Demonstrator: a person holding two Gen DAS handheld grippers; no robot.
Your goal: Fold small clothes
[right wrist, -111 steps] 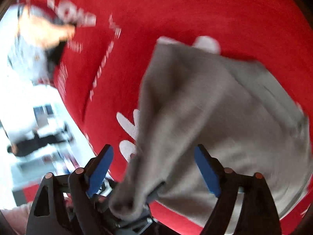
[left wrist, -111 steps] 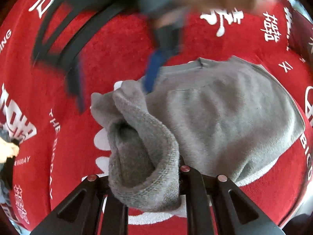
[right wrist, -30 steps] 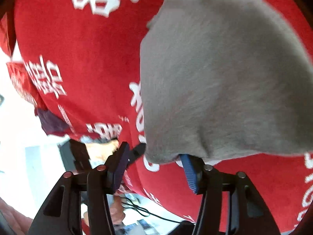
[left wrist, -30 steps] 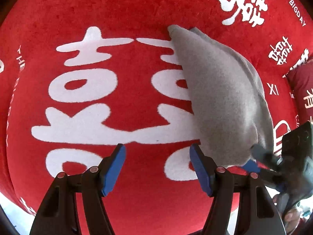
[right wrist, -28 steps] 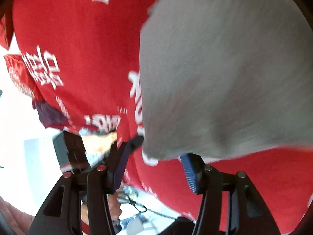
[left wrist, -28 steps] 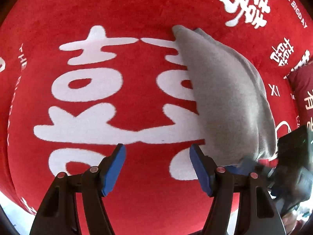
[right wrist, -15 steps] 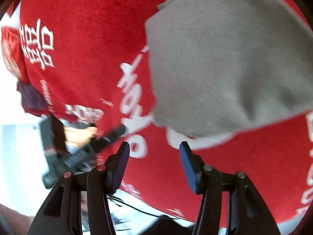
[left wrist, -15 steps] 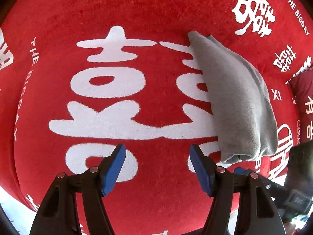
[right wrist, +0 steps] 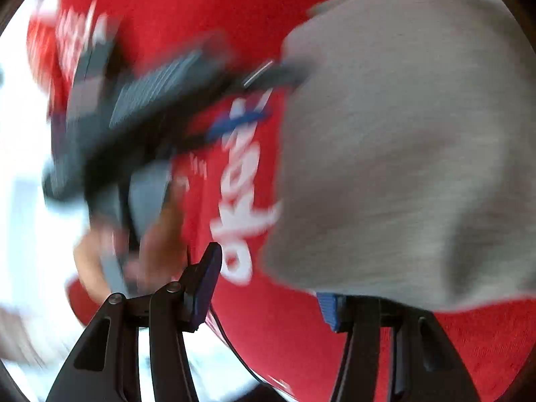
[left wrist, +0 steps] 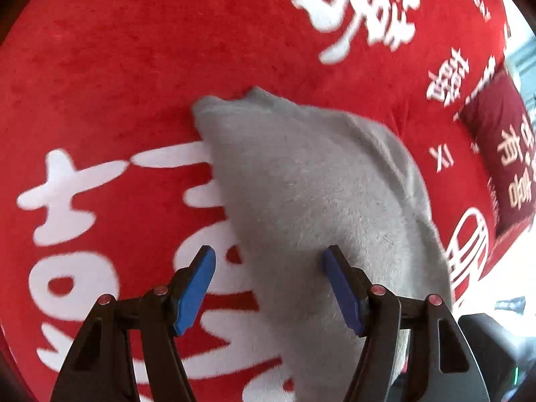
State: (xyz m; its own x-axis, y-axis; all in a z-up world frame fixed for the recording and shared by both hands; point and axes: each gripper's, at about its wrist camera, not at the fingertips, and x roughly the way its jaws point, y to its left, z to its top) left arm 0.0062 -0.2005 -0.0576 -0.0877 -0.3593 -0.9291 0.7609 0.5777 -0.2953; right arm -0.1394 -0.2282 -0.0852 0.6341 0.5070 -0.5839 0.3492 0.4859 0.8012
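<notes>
A folded grey fleece garment (left wrist: 311, 194) lies on a red cloth (left wrist: 117, 67) with white characters. My left gripper (left wrist: 269, 284) is open, low over the garment's near left edge, with the edge between its blue pads. In the right wrist view the same garment (right wrist: 402, 150) fills the right side. My right gripper (right wrist: 271, 288) is open at the garment's near edge; its right pad is partly under the cloth's rim. The left gripper shows there as a blurred black shape (right wrist: 241, 97) with a hand at the garment's far side.
A dark red cushion (left wrist: 495, 154) with gold characters lies at the right edge of the red cloth. The cloth's edge and a bright floor show at the lower right of the left wrist view and at the left of the right wrist view.
Both grippers let go of the garment, which now lies folded flat. In the last half second my left gripper moved right and closer onto the garment's edge; the right gripper shifted near its rim.
</notes>
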